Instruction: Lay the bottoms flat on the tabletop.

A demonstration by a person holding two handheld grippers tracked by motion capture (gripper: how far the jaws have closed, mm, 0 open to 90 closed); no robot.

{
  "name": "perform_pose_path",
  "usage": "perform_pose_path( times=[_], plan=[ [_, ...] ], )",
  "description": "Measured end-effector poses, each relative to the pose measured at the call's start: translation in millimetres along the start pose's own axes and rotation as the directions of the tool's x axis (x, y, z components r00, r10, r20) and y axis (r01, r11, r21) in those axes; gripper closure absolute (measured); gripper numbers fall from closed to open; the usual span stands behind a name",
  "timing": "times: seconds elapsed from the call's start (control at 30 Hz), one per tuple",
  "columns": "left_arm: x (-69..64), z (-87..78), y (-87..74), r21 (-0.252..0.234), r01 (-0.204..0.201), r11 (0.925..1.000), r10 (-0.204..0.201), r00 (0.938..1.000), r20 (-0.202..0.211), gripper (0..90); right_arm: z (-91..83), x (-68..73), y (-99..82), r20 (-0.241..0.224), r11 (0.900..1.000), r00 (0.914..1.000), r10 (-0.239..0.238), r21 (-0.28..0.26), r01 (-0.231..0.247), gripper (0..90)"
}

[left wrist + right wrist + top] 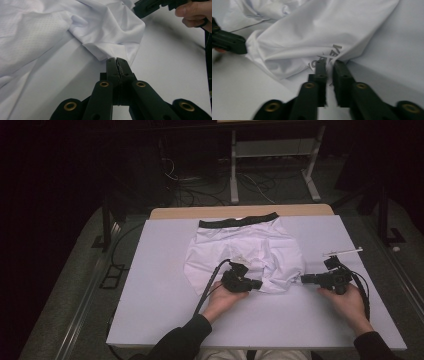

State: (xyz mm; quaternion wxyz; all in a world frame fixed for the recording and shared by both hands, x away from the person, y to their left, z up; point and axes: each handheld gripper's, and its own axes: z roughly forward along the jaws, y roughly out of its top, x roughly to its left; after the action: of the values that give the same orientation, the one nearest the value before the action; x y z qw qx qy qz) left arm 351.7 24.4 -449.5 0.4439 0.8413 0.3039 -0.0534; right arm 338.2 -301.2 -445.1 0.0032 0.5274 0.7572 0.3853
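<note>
As both grippers pinch (jaws together), shorts (250,251) hem sits between.

The white cloth shorts (245,252) are thin, smooth fabric, soft and creased, with a fine mesh weave on one panel and a matt black elastic waistband (239,221) at the worktop's far edge. The pale matt worktop sheet (150,290) looks smooth, over a light wooden board (175,213). The left gripper (117,61) is matt black plastic with brass-coloured rivets.

White shorts (247,251) between two tools
</note>
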Motion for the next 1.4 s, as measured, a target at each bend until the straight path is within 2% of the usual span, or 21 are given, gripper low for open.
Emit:
perform_pose_path(
  times=[0.03,0.1,0.27,0.3,0.33,0.5,0.57,0.6,0.67,0.7,0.73,0.83,0.9,1.03,1.07,1.13,1.27,1.33,1.4],
  plan=[
    [1.1,-1.3,-0.3,-0.003,0.007,1.0000,-0.007,1.0000,0.001,89.7,-3.8,3.8,1.5,-0.002,0.9998,0.9999,-0.016,-0.007,0.016,88.8],
    [2.8,-3.7,-0.4,-0.008,0.016,0.9998,-0.016,0.9999,0.005,89.6,-6.0,5.3,2.0,-0.005,0.9998,0.9998,-0.019,-0.010,0.019,88.8],
    [4.4,-8.4,-0.9,-0.012,0.028,0.9995,-0.028,0.9996,0.008,89.7,-28.8,11.3,5.7,-0.035,0.9951,0.9991,-0.025,-0.096,0.021,89.2],
    [4.3,-9.1,-0.8,-0.012,0.029,0.9995,-0.029,0.9995,0.009,89.7,-28.8,11.3,5.7,-0.035,0.9951,0.9991,-0.025,-0.096,0.021,89.2],
    [4.0,-11.2,-0.6,-0.009,0.029,0.9995,-0.029,0.9995,0.008,89.6,-36.0,12.8,9.5,-0.054,0.9926,0.9982,-0.026,-0.120,0.019,89.2],
    [5.5,-14.5,-1.1,-0.013,0.039,0.9991,-0.039,0.9992,0.008,89.6,-43.7,13.7,23.6,-0.066,0.9880,0.9971,-0.039,-0.152,0.029,89.2],
    [7.2,-14.1,-1.7,-0.012,0.042,0.9990,-0.042,0.9991,-0.001,89.6,-40.2,12.4,30.5,-0.057,0.9874,0.9972,-0.049,-0.153,0.040,89.2],
    [8.3,-12.8,-2.3,-0.010,0.044,0.9990,-0.044,0.9990,-0.006,89.6,-32.2,10.0,37.4,-0.025,0.9887,0.9979,-0.060,-0.139,0.056,89.2],
    [10.1,-11.2,-3.5,-0.004,0.046,0.9989,-0.046,0.9988,-0.015,89.6,-28.6,8.3,39.7,-0.013,0.9897,0.9979,-0.063,-0.130,0.061,89.2],
    [10.8,-9.8,-4.4,-0.003,0.053,0.9986,-0.053,0.9984,-0.020,89.6,-16.5,1.3,44.3,0.010,0.9942,0.9988,-0.047,-0.096,0.048,89.2],
    [11.0,-8.9,-4.8,0.000,0.054,0.9985,-0.054,0.9982,-0.026,89.6,-16.5,1.3,44.3,0.010,0.9942,0.9988,-0.047,-0.096,0.048,89.2],
    [12.5,-5.2,-6.5,0.013,0.054,0.9985,-0.053,0.9981,-0.031,89.6,-0.5,-8.0,44.1,0.044,0.9982,0.9988,-0.024,-0.054,0.027,89.2],
    [13.3,-2.4,-7.2,0.016,0.058,0.9982,-0.058,0.9978,-0.031,89.5,8.2,-12.0,43.5,0.063,0.9988,0.9976,-0.026,-0.040,0.029,89.1],
    [14.3,-0.1,-8.0,0.023,0.059,0.9980,-0.059,0.9976,-0.036,89.5,19.4,-19.0,42.4,0.052,0.9991,0.9985,-0.018,-0.036,0.020,88.5],
    [14.6,-0.4,-8.0,0.023,0.059,0.9980,-0.058,0.9977,-0.036,89.5,20.8,-20.2,41.1,0.057,0.9992,0.9983,-0.016,-0.035,0.018,84.8],
    [15.2,-1.9,-7.7,0.014,0.061,0.9980,-0.060,0.9975,-0.037,89.5,17.6,-21.0,38.6,0.077,0.9984,0.9970,-0.007,-0.055,0.012,78.0],
    [16.6,-4.5,-7.1,0.003,0.071,0.9975,-0.071,0.9969,-0.032,89.4,1.6,-24.6,30.1,0.024,0.9931,0.9988,0.042,-0.111,-0.039,67.7],
    [17.2,-4.7,-6.9,0.003,0.072,0.9974,-0.072,0.9969,-0.032,89.5,-4.1,-24.6,21.9,0.017,0.9925,0.9987,0.048,-0.113,-0.046,63.9],
    [17.4,-4.5,-7.1,0.001,0.075,0.9972,-0.075,0.9967,-0.033,89.4,-8.2,-24.3,15.1,0.022,0.9941,0.9991,0.036,-0.103,-0.034,61.0]
  ],
)
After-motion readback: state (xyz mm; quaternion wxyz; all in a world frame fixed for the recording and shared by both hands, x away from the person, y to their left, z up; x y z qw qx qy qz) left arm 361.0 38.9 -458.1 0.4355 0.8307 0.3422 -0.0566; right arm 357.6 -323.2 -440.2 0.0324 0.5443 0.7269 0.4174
